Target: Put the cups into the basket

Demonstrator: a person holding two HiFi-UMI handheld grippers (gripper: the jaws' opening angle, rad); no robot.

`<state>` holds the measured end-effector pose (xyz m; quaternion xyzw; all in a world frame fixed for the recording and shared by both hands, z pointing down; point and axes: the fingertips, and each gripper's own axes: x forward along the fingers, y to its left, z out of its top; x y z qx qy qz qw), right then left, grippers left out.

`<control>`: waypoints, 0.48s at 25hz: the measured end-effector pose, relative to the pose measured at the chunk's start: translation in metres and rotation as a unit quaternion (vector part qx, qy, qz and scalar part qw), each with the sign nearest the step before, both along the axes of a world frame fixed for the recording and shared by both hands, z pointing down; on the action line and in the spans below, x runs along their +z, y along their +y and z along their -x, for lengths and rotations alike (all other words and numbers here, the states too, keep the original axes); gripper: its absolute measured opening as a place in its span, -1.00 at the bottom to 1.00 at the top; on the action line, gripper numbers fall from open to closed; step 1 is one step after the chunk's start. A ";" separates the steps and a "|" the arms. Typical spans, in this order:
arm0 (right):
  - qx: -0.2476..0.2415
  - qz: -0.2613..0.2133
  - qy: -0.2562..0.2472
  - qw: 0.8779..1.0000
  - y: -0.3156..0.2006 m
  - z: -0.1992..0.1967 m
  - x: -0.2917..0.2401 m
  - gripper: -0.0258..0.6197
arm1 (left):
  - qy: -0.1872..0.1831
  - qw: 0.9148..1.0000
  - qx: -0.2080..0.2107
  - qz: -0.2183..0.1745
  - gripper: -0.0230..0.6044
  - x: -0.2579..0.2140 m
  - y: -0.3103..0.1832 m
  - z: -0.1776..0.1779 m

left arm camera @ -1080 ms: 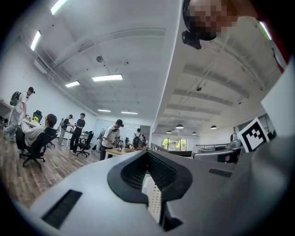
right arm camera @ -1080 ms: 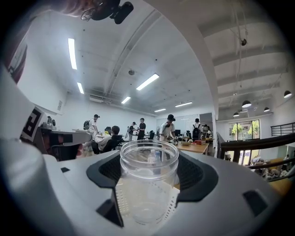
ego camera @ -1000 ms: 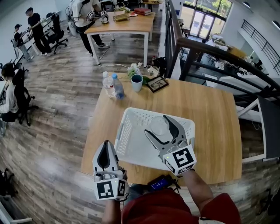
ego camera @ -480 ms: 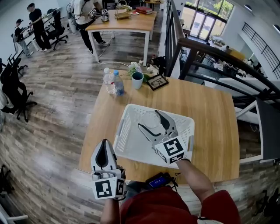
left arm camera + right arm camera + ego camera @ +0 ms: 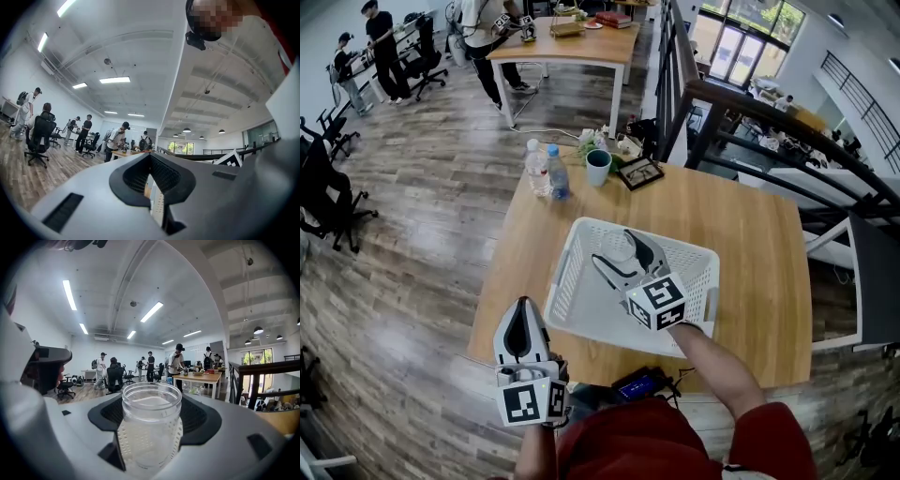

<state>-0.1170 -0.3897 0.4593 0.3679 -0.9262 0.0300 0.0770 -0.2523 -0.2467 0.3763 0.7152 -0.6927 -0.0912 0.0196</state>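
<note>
A clear plastic cup [image 5: 619, 247] is clamped between the jaws of my right gripper [image 5: 614, 249], which hangs over the far half of the white slatted basket [image 5: 568, 265]. In the right gripper view the cup [image 5: 151, 425] stands upright between the black pads, with the right gripper [image 5: 151, 437] shut on it. A teal cup [image 5: 598, 167] stands at the table's far edge. My left gripper [image 5: 523, 305] is at the table's near left edge, outside the basket, with its jaws together and nothing in them. The left gripper [image 5: 151, 157] points out level across the room.
Two water bottles [image 5: 546, 171] stand left of the teal cup and a framed picture [image 5: 639, 173] lies right of it. A dark phone [image 5: 639, 385] lies at the near table edge. A black railing [image 5: 741, 112] runs behind the table. People stand at desks further off.
My right gripper has carried the clear cup a little further away from me and to the left over the basket. The left gripper has stayed where it was.
</note>
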 end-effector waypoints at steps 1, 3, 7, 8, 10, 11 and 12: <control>-0.004 -0.001 0.001 1.000 -0.001 0.002 0.002 0.18 | 0.000 1.000 -0.001 0.000 -0.93 0.000 0.000 0.000; -0.013 -0.007 0.006 1.000 -0.002 0.006 0.007 0.18 | 0.001 1.000 -0.002 -0.001 -0.93 0.001 0.000 0.002; -0.033 -0.014 0.024 0.999 -0.004 0.018 0.019 0.18 | 0.001 1.000 -0.002 0.003 -0.93 0.003 0.000 0.003; -0.038 -0.014 0.026 0.999 -0.003 0.020 0.022 0.18 | 0.001 1.000 -0.002 0.003 -0.93 0.003 0.000 0.003; -0.046 -0.009 0.026 0.999 -0.002 0.025 0.029 0.18 | 0.000 1.000 -0.002 0.003 -0.93 0.002 0.000 0.004; -0.049 -0.007 0.027 0.998 -0.002 0.027 0.032 0.18 | 0.000 1.000 -0.001 0.004 -0.93 0.003 0.000 0.004; -0.050 -0.006 0.030 0.998 -0.002 0.029 0.036 0.18 | 0.000 1.000 -0.001 0.004 -0.93 0.003 0.000 0.004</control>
